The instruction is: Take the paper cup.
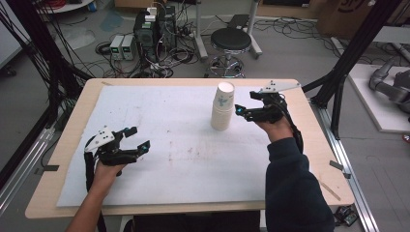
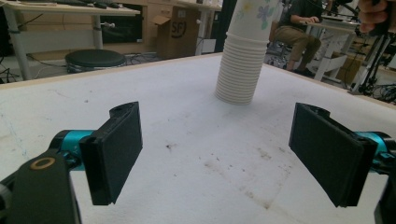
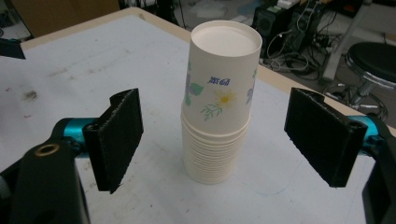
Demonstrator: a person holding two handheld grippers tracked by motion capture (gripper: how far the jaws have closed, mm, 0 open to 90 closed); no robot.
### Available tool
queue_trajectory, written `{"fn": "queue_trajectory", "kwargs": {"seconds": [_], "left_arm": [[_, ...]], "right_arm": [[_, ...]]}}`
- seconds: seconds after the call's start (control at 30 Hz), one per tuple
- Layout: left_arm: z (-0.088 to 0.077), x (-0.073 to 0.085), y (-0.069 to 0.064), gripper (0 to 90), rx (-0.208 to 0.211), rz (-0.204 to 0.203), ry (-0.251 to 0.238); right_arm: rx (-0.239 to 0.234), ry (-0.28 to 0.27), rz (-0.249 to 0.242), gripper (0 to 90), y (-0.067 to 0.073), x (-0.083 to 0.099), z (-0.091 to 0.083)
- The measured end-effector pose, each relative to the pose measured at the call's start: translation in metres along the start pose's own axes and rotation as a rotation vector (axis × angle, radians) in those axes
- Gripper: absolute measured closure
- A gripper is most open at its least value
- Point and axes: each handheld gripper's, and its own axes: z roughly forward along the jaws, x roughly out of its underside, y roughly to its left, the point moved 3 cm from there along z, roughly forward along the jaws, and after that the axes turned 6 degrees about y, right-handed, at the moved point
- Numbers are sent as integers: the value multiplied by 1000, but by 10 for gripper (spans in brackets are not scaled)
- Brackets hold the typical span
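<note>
A stack of upside-down white paper cups with a flower print (image 1: 223, 106) stands on the white mat (image 1: 159, 145), right of the table's middle. My right gripper (image 1: 240, 104) hovers just right of the stack at about its upper half, pointing at it. In the right gripper view the cup stack (image 3: 219, 102) rises between and beyond the wide-apart jaws without touching either pad; this gripper (image 3: 219, 140) is open. My left gripper (image 1: 137, 137) rests low over the mat's left side, open and holding nothing. In its own view the left gripper (image 2: 233, 154) faces the far-off cup stack (image 2: 243, 56).
The mat covers most of the wooden table (image 1: 309, 159) and carries faint stains (image 2: 252, 172). Behind the table's far edge stand a black stool (image 1: 231, 41), electronics boxes (image 1: 154, 29) and tangled cables. A dark frame post (image 1: 353, 53) slants at the right.
</note>
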Motion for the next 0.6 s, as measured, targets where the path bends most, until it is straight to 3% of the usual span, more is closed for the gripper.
{"fn": "queue_trajectory", "kwargs": {"seconds": [0.27,0.6], "left_arm": [[1,0,0,176,5,-6,-2],[2,0,-1,180,12,-8,-3]], "right_arm": [[-26,37,1,196,-6,-22,21],[-25,109,-15,198,-13,-42,51]]}}
